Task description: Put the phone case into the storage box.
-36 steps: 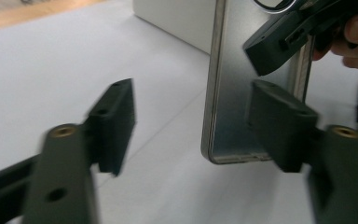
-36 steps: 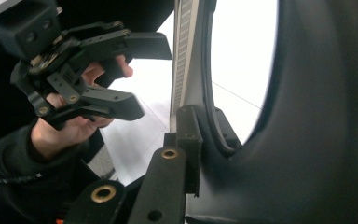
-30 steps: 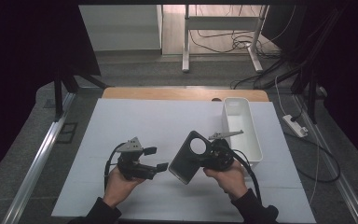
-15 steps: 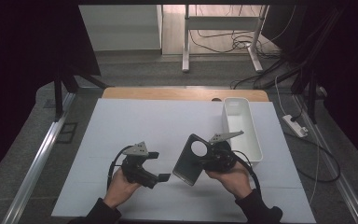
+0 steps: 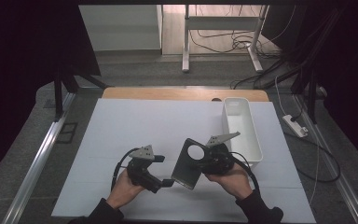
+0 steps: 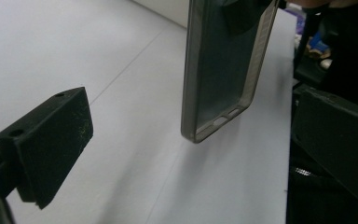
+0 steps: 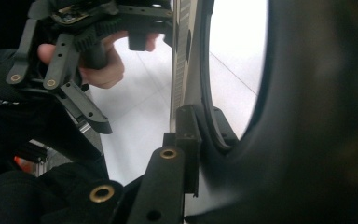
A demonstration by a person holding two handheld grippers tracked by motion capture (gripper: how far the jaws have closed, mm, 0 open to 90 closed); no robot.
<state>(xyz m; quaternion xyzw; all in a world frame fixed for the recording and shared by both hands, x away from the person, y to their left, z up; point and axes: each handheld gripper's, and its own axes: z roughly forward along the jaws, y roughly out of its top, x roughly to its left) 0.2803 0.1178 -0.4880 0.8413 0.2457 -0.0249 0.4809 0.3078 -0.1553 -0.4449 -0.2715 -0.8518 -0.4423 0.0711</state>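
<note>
A dark, see-through grey phone case (image 5: 190, 163) with a round camera hole is held tilted above the white table (image 5: 121, 135). My right gripper (image 5: 204, 161) is shut on its upper part; in the right gripper view the case (image 7: 186, 60) stands edge-on between the jaws of that gripper (image 7: 200, 140). My left gripper (image 5: 164, 171) is open beside the case's lower end. In the left gripper view the case's bottom corner (image 6: 223, 70) hangs ahead between the wide-apart jaws of the left gripper (image 6: 193, 149), touching neither.
A long white bin (image 5: 242, 130) stands at the table's right side, just behind my right hand. A wooden strip (image 5: 168, 93) runs along the table's far edge. Table legs and cables lie on the floor beyond.
My left gripper has moved right, toward the case's lower end. The case and my right hand have shifted slightly toward the near edge.
</note>
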